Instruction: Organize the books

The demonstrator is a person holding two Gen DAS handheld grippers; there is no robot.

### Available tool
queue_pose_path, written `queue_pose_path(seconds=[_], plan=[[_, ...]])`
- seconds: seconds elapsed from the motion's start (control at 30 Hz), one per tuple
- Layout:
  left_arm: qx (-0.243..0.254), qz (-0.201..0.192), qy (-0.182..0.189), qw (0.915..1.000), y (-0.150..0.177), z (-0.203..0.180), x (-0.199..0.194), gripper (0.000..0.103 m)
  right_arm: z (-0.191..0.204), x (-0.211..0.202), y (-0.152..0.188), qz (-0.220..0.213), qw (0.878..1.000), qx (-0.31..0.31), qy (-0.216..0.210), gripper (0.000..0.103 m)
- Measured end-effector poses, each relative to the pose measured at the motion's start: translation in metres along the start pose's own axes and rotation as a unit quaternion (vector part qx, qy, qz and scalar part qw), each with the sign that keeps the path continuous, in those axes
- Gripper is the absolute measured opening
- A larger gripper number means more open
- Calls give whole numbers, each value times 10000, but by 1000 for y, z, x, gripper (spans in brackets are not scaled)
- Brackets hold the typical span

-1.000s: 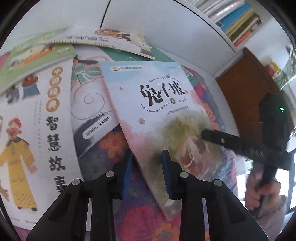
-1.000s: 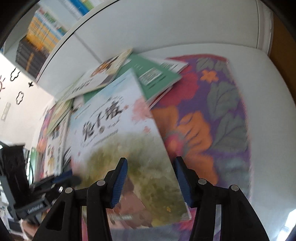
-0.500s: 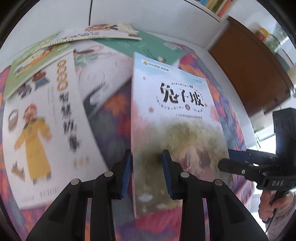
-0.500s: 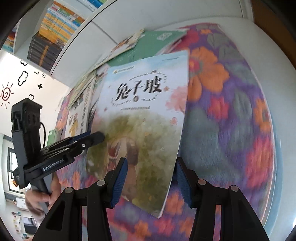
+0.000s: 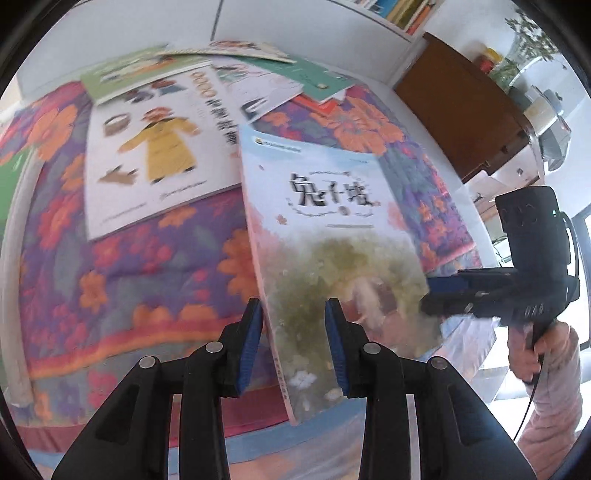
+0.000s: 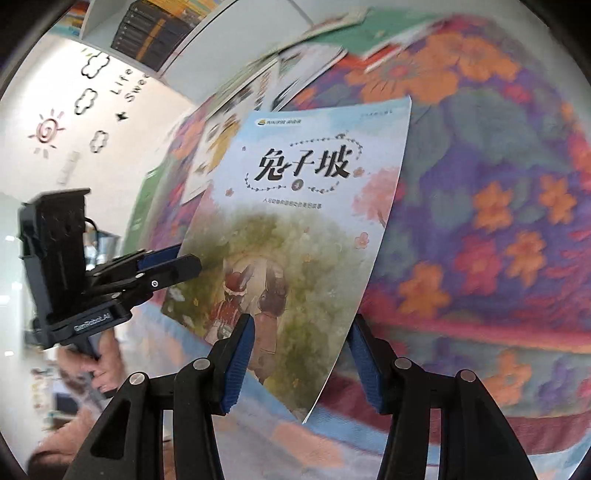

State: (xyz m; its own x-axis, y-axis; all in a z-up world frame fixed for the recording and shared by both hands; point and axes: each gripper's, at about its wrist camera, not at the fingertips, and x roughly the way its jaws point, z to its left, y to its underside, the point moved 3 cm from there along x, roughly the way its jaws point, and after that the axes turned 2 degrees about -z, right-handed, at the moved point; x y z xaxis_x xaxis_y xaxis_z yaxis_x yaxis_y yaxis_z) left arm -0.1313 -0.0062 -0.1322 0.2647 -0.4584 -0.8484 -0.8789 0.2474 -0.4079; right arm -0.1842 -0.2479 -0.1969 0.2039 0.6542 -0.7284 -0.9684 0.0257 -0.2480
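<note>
A thin picture book with a pale blue and green rabbit cover (image 5: pixel 332 236) is lifted off the flowered cloth, tilted. It also shows in the right wrist view (image 6: pixel 295 229). My left gripper (image 5: pixel 293 345) is shut on its left edge; in the right wrist view the left gripper (image 6: pixel 173 264) pinches that edge. My right gripper (image 6: pixel 299 363) has wide jaws, with the book's lower edge between them without touching. In the left wrist view the right gripper (image 5: pixel 439 295) sits at the book's right edge.
Several other books lie fanned on the flowered cloth (image 5: pixel 110 266): a white one with a yellow-robed figure (image 5: pixel 155 155), green ones behind (image 5: pixel 317 79). A bookshelf (image 6: pixel 155 29) stands beyond, and a brown cabinet (image 5: pixel 461 110) at right.
The rabbit book has been carried further toward the table's near edge, away from the pile, and lifted more. Both grippers moved with it.
</note>
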Motion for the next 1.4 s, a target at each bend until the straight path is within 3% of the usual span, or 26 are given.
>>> queue_pose_path(seconds=[0.1, 0.17, 0.3, 0.4, 0.5, 0.6, 0.67, 0.8, 1.1, 1.4], plan=[[-227, 124, -21, 9997, -3, 17, 13, 31, -19, -1, -7, -69, 9982, 347, -494, 46], [-350, 157, 192, 9991, -4, 21, 22, 31, -33, 0, -14, -66, 9938, 646, -899, 39], [-583, 72, 700, 9958, -12, 30, 26, 32, -45, 7, -23, 36, 9872, 904, -1315, 32], [-1010, -42, 1211, 9875, -21, 43, 33, 28, -43, 9, -28, 83, 9867, 901, -1352, 31], [-1160, -125, 1291, 9847, -24, 51, 38, 19, -40, 10, -33, -33, 9881, 812, -1306, 31], [-1237, -127, 1367, 9828, -25, 55, 39, 19, -31, 12, -38, -179, 9946, 457, -913, 24], [-1217, -163, 1324, 9836, -25, 55, 39, 19, -29, 12, -42, -239, 9970, 294, -677, 16], [-831, -314, 844, 9925, -25, 44, 34, 20, -30, 13, -45, -273, 9980, 238, -509, 16], [-179, -283, 85, 9994, -24, 19, 25, 24, -10, 15, -37, -479, 9987, 65, -136, 18], [-80, -481, 6, 9988, -20, 18, -4, 23, 37, 1, -26, -605, 9970, -481, -44, 18]])
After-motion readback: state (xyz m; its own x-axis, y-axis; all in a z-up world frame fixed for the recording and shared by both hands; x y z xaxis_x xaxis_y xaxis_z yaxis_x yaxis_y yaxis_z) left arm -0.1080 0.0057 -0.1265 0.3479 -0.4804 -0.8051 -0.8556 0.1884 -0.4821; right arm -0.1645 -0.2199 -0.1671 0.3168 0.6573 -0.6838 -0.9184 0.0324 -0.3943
